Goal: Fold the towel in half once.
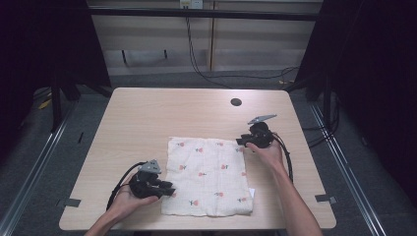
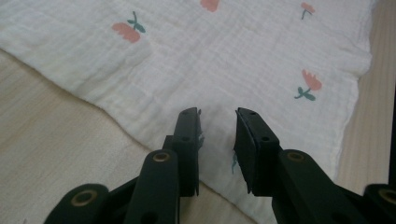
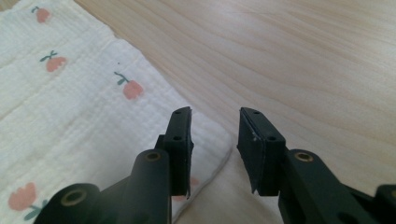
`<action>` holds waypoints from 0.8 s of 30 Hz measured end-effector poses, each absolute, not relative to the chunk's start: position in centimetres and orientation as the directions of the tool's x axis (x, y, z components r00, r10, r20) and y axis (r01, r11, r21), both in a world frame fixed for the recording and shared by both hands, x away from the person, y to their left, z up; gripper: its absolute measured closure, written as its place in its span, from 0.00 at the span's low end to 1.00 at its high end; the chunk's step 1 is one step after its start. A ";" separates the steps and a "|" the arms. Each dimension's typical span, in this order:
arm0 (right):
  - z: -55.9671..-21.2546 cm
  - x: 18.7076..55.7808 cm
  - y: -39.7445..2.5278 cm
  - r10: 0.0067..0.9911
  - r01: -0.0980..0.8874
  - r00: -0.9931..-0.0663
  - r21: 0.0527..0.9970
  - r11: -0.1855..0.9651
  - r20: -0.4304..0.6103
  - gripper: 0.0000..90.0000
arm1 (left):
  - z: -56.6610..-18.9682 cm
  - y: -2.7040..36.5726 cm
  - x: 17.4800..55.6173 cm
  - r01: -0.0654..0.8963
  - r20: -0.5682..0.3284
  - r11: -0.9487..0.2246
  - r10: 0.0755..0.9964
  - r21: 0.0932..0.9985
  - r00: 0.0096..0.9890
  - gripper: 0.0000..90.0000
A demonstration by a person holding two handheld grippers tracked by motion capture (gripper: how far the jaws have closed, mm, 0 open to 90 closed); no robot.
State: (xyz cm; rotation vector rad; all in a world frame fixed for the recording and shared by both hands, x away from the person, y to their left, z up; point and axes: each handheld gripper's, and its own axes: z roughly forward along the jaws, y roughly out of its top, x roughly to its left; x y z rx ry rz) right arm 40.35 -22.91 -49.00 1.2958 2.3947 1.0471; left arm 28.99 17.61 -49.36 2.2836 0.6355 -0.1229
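Dark room, grey floor, pale panelled wall at top of the high view with black cables hanging down. Table (image 1: pixel 147 113) fills centre frame: light wood-grain laminate, rounded corners, small round black hole (image 1: pixel 236 102) upper right. Cloth (image 1: pixel 209 177) lies flat lower centre, roughly square, white crinkled muslin with small pink flowers on green stems. Left gripper (image 1: pixel 167 189), black plastic, lower left at the cloth's left edge, jaws parted a narrow gap over the fabric, nothing held. Right gripper (image 1: pixel 239 141) right of centre at the cloth's upper right corner, jaws moderately apart, empty, straddling the hem.
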 end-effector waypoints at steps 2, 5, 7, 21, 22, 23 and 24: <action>-49.3 40.6 -22.8 0.801 0.639 -0.587 0.675 0.370 0.117 0.74 | -49.3 17.6 29.0 0.493 -0.289 -0.595 0.409 0.635 0.866 0.78; -49.7 40.9 -22.7 0.803 0.646 -0.587 0.659 0.385 0.107 0.73 | -49.2 17.5 29.2 0.498 -0.296 -0.592 0.410 0.634 0.863 0.73; -49.8 41.0 -22.6 0.802 0.643 -0.589 0.662 0.385 0.105 0.74 | -49.1 17.5 29.4 0.502 -0.294 -0.582 0.419 0.639 0.859 0.69; -50.0 40.8 -21.9 0.806 0.643 -0.582 0.666 0.379 0.103 0.95 | -46.3 19.1 32.4 0.518 -0.249 -0.473 0.520 0.712 0.817 0.61; -49.9 40.7 -21.9 0.809 0.645 -0.579 0.667 0.374 0.106 0.95 | -46.1 19.1 32.8 0.519 -0.245 -0.472 0.525 0.713 0.815 0.60; -49.8 40.7 -21.9 0.809 0.645 -0.577 0.671 0.366 0.113 0.96 | -46.1 19.1 33.3 0.518 -0.235 -0.475 0.534 0.712 0.812 0.61; -49.8 40.7 -21.9 0.806 0.637 -0.580 0.683 0.358 0.120 0.96 | -46.2 19.3 33.8 0.524 -0.239 -0.462 0.542 0.716 0.806 0.62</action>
